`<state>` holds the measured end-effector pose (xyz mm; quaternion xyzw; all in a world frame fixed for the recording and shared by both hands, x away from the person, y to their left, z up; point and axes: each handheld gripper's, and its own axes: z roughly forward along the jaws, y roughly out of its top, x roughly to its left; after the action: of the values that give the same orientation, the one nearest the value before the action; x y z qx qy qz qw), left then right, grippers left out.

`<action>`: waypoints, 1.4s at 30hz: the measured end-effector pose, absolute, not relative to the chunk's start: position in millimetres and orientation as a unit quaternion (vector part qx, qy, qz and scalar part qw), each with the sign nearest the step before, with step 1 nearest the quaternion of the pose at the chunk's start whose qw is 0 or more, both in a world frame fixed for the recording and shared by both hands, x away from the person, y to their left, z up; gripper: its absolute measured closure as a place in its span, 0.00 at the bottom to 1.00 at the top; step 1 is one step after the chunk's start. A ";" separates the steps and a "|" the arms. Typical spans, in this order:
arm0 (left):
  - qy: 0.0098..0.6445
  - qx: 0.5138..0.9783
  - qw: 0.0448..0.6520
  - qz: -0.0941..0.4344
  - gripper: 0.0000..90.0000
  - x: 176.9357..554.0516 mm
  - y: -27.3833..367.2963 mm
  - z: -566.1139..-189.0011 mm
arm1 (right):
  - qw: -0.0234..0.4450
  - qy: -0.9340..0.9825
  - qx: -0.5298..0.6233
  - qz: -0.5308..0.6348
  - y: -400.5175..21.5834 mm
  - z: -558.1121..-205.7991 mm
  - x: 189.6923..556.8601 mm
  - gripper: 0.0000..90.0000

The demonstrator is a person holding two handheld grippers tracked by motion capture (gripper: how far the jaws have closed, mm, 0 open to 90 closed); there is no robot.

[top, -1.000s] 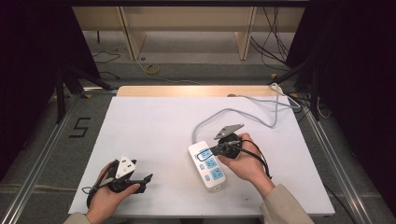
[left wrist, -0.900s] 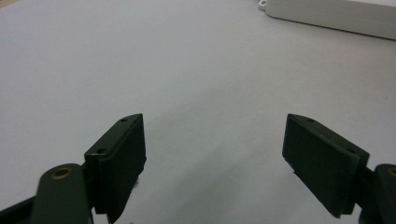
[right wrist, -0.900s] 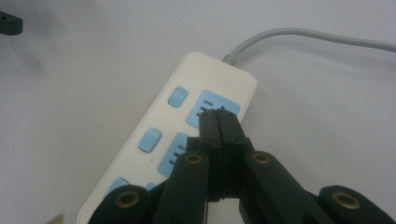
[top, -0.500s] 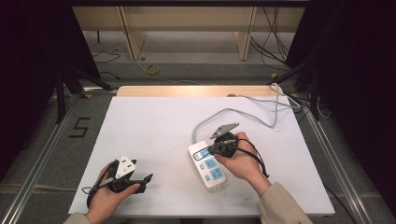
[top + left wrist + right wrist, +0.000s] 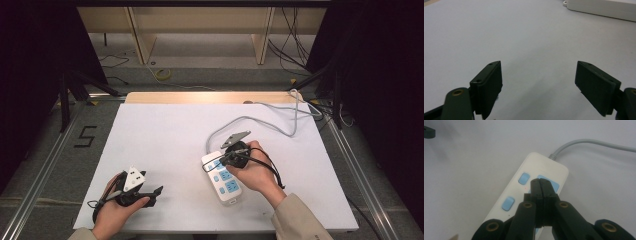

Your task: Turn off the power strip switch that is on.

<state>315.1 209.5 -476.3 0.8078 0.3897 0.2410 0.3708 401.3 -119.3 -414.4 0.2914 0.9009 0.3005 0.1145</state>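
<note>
The right gripper (image 5: 541,185) is clenched, its closed jaws over the white power strip (image 5: 529,192). The left gripper (image 5: 539,87) rests released on the table (image 5: 165,140), holding nothing.

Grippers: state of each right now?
Left gripper: jaws open, nothing between them.
Right gripper: jaws shut, empty, tips over the power strip.

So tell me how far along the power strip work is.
Done: the right gripper is shut and its tips are over the power strip, at the cord end by the blue buttons. In hand: it seems aimed at a switch, though contact is unclear. Left: probably the other buttons. The left gripper rests open on the table.
</note>
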 end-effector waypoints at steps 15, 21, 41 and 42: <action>0.387 0.809 0.370 0.241 0.24 314.9 209.0 -476.5 | 0.110 0.909 0.288 0.279 -106.0 -408.5 409.4 1.00; 0.386 0.809 0.371 0.241 0.24 314.1 208.9 -476.2 | 0.108 0.912 0.288 0.271 -100.1 -406.4 413.2 1.00; 0.383 0.810 0.372 0.243 0.24 314.5 207.8 -476.2 | 0.090 0.920 0.290 0.248 -85.7 -406.2 425.2 1.00; 0.383 0.810 0.372 0.243 0.24 314.5 207.8 -476.2 | 0.089 0.920 0.290 0.247 -85.0 -406.4 426.0 1.00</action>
<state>314.5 207.8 -476.2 0.8096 0.3834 0.2427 0.3722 426.0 -85.0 -406.4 0.2904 0.9201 0.2475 0.0888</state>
